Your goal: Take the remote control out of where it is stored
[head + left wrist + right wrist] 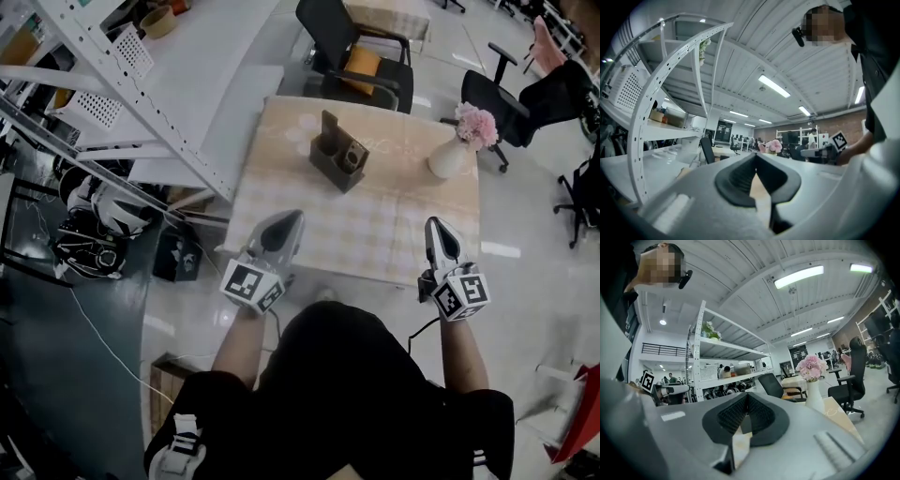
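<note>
Head view: the dark holder (336, 152) stands upright on the table (394, 225), toward its far side and well ahead of both grippers. It is divided into compartments. A slim item with a pale face, judged to be the remote control (352, 157), stands on end in the compartment nearer the vase (448, 157). The contents of the other compartments cannot be made out. The vase holds pink flowers (476, 124). The left gripper (292, 219) and the right gripper (438, 227) hover over the near edge of the table, touching nothing. Left gripper view: the left gripper (755, 157) has its jaws clenched tip to tip with nothing between them; the flowers (774, 146) show far off and the holder is not shown. Right gripper view: the right gripper (746, 397) is likewise clenched and empty; the vase (814, 398) stands ahead to the right. Handling: the remote control is probably light, rigid and smooth-cased, so it may slip. Grasp its exposed upper end across the flat faces and draw it straight up. The holder may lift with it, so steady the holder with the other gripper.
</note>
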`<state>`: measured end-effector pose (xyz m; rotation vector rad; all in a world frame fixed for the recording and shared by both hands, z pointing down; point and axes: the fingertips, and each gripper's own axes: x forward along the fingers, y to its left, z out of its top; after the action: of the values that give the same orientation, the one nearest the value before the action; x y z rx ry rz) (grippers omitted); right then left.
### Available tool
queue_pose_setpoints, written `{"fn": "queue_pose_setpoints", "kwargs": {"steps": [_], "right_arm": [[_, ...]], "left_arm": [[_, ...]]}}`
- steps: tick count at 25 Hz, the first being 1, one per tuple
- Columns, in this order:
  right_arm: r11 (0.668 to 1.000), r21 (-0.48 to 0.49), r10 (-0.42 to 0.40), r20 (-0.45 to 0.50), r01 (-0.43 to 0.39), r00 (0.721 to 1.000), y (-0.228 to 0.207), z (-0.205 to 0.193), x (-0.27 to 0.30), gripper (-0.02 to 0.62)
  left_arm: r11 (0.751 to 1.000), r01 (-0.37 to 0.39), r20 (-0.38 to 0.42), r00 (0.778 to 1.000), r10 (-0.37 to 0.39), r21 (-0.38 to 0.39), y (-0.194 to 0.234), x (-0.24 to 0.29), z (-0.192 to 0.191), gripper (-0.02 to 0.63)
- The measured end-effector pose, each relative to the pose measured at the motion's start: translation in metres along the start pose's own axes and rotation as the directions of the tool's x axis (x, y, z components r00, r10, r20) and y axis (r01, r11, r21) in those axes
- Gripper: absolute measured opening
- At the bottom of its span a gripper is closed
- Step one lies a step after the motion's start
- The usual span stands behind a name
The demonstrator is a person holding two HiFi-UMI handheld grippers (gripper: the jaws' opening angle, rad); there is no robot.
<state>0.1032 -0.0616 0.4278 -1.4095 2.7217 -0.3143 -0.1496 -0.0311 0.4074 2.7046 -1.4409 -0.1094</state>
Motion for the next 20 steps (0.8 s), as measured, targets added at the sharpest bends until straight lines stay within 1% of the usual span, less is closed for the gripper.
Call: {"fn": "queue_pose_setpoints", "kwargs": {"steps": [3,6,10,12,15,20], "right_arm": [[1.0,0.006,-0.016,-0.001,0.016,1.0,0.0,-0.003,0.011,0.005],[1.0,-0.001,-0.023,-0.02,0.023,1.0,0.002,-0.008,0.013,0.005],[0.999,-0.009,-0.037,-0.042,0.036,0.998,-0.006,-0.009,0.019,0.005],[0.999,-0.024,-0.031,-0.051,0.029,0.998,-0.011,-0.008,0.022,0.005],[0.999,-0.045,-0.021,-0.063,0.018,0.998,-0.025,-0.006,0.027,0.005],[1.0,-0.003,-0.017,-0.047,0.017,0.999,-0.054,0.006,0.051,0.005]], "left_arm": [[1.0,0.024,-0.016,1.0,-0.024,0.009,0.011,0.007,-0.006,0.002],[0.999,0.041,-0.028,0.999,-0.041,-0.004,0.017,0.016,-0.013,0.002],[0.998,0.062,-0.031,0.998,-0.062,-0.012,0.023,0.034,-0.018,0.002],[0.998,0.065,-0.031,0.997,-0.066,-0.013,0.025,0.046,-0.019,0.002],[0.998,0.067,-0.035,0.997,-0.068,-0.006,0.027,0.064,-0.018,0.002],[0.997,0.074,-0.06,0.996,-0.073,0.024,0.031,0.098,-0.016,0.002]]}}
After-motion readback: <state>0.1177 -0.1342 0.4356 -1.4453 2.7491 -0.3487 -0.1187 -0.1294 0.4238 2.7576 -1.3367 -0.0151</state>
